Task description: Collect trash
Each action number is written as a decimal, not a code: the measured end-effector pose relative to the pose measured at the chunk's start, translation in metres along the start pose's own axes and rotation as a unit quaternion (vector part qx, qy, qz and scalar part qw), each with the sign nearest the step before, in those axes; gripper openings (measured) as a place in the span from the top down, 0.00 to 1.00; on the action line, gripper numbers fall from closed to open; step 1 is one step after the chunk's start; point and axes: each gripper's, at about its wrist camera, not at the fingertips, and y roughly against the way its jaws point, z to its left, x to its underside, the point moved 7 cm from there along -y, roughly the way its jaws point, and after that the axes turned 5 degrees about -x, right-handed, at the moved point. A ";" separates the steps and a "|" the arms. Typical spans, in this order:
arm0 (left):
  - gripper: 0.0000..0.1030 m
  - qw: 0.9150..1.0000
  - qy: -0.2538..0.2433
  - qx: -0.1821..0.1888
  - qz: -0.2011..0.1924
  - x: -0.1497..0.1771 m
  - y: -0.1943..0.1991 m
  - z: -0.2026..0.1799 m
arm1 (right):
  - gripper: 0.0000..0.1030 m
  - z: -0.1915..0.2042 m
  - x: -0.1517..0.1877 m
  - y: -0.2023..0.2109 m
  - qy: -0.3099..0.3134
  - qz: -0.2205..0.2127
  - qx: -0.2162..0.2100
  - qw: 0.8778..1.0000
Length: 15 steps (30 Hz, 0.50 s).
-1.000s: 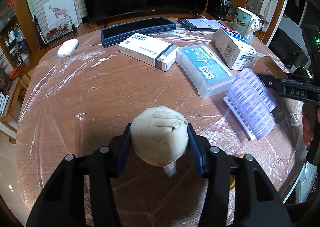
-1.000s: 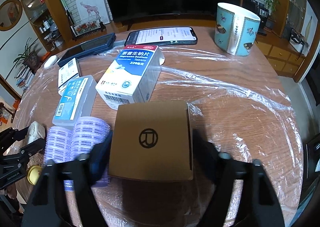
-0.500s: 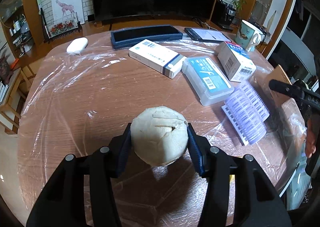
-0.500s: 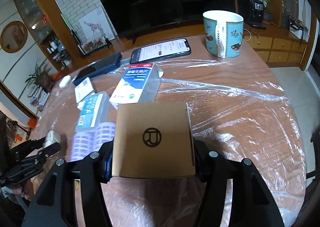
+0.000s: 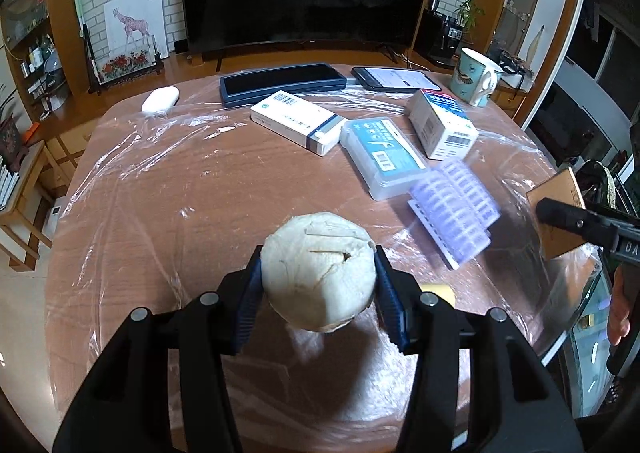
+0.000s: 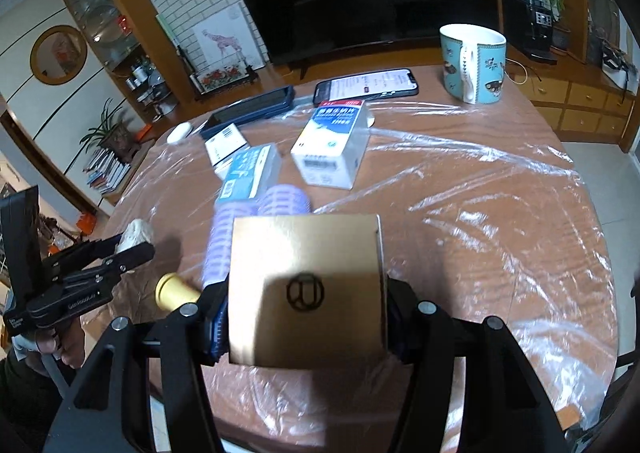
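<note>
Clamped in the left gripper (image 5: 318, 281) above the near table (image 5: 160, 213): a crumpled paper wad (image 5: 319, 271), likely light and soft. Pinched by its side walls in the right gripper (image 6: 306, 317): a brown carton (image 6: 306, 289), probably empty, crushable.

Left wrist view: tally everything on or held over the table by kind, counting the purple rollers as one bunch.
Boxes: 4 (brown box, long white carton, clear case, blue-topped carton)
Screen devices: 2 (tablet, phone)
Mug: 1
Pale wad: 1
Roller bunch: 1
White mouse-like object: 1
Yellow cylinder: 1
Total: 11
</note>
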 end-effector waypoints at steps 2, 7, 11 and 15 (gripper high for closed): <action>0.49 1.000 -0.001 0.002 0.000 0.003 0.004 -0.003 | 0.44 0.004 0.005 0.002 0.003 0.002 -0.004 1.000; 0.49 1.000 -0.004 0.003 -0.005 0.012 0.015 -0.012 | 0.44 0.017 0.016 0.010 0.014 0.005 -0.014 1.000; 0.49 1.000 -0.005 0.006 -0.009 0.018 0.025 -0.018 | 0.44 0.026 0.024 0.017 0.023 0.007 -0.023 0.999; 0.49 1.000 -0.009 0.007 -0.012 0.026 0.034 -0.024 | 0.44 0.037 0.034 0.022 0.033 0.012 -0.031 0.999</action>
